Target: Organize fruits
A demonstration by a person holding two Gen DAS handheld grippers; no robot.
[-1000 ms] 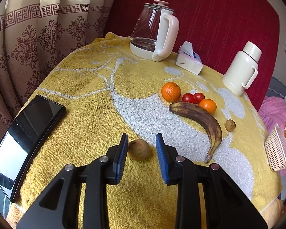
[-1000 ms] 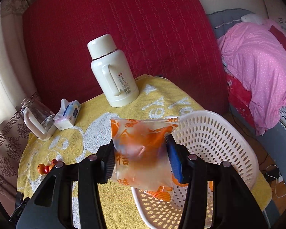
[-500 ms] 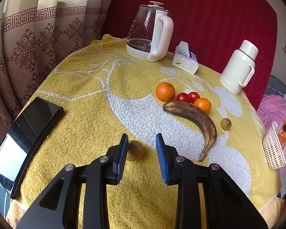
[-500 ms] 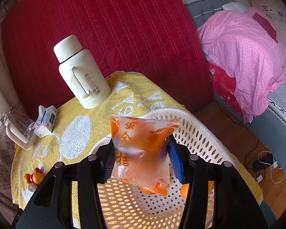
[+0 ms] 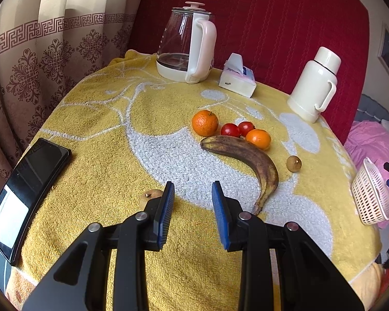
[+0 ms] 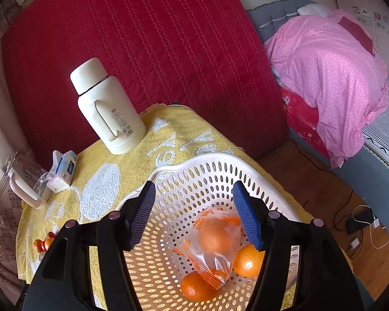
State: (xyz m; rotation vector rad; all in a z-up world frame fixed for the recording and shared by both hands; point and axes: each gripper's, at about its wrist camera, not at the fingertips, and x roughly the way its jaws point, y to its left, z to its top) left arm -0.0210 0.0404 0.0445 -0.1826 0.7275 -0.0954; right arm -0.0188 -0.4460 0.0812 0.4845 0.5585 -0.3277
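Tabletop covered with yellow and white towel. Patterned curtain at left, red quilted backing behind, pink bedding at right.

Left to right in the left wrist view: black tablet at the left edge; glass kettle, tissue pack and cream thermos along the back. Mid-table cluster: large orange, two red fruits, small orange, all just behind a browned banana. One small brown fruit right of the banana; another partly hidden behind the left finger.

Left gripper low over the tabletop, fingers parted, nothing between them.

Right gripper above the white perforated basket at the right table edge, fingers spread wide and empty. Orange-printed plastic bag lies in the basket, on two loose oranges.
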